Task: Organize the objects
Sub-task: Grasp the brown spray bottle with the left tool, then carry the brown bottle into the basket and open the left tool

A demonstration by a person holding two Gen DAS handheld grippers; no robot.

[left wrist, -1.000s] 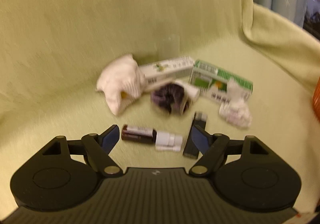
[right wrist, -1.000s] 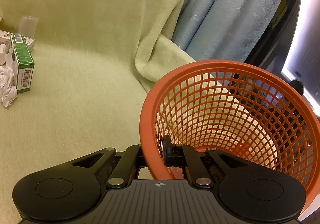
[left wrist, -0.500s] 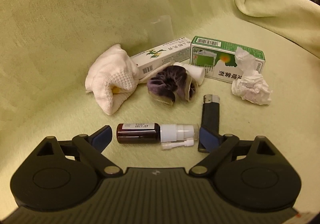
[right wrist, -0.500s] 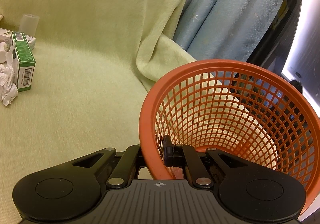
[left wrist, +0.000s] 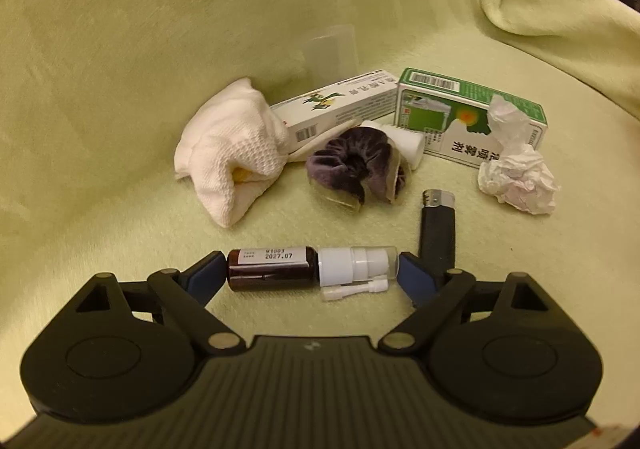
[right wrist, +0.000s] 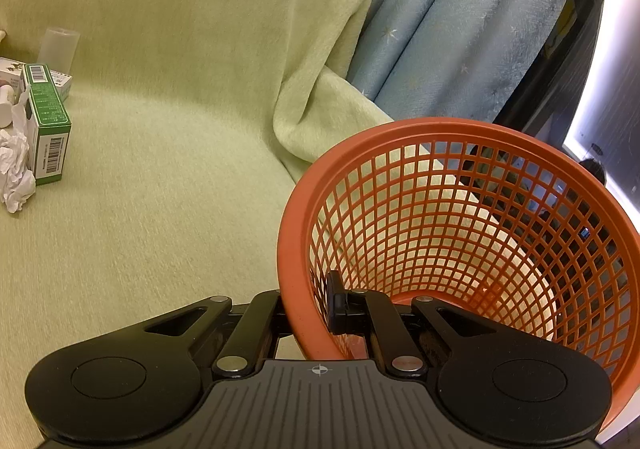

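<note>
Since the frames a second before, the left wrist view had closed in on the clutter until the spray bottle (left wrist: 312, 269) lay lengthwise between the fingers, while the right wrist view had barely shifted.

In the left wrist view, the left gripper (left wrist: 308, 277) stood spread wide, its blue pads just off the brown base on one side and the clear cap on the other, not yet pressing so far as could be seen. The bottle lay on its side on the green blanket (left wrist: 120, 89). A black lighter (left wrist: 437, 227) lay just beside the right-hand finger, close enough to be caught by it. Farther back sat a white cloth (left wrist: 232, 157), a purple scrunchie (left wrist: 352, 165), a white box (left wrist: 340, 103), a green box (left wrist: 452, 117), a crumpled tissue (left wrist: 516, 177) and a faint clear cup (left wrist: 332, 53).

In the right wrist view, the right gripper (right wrist: 306, 305) was clamped on the rim of the orange basket (right wrist: 460, 129), one finger outside and one inside the mesh; the basket looked empty and stood well apart from the pile.

The step in hand appeared to be the first pick, the bottle. The next move seemed to call for squeezing end to end without nudging the lighter, then carrying it across to the basket
</note>
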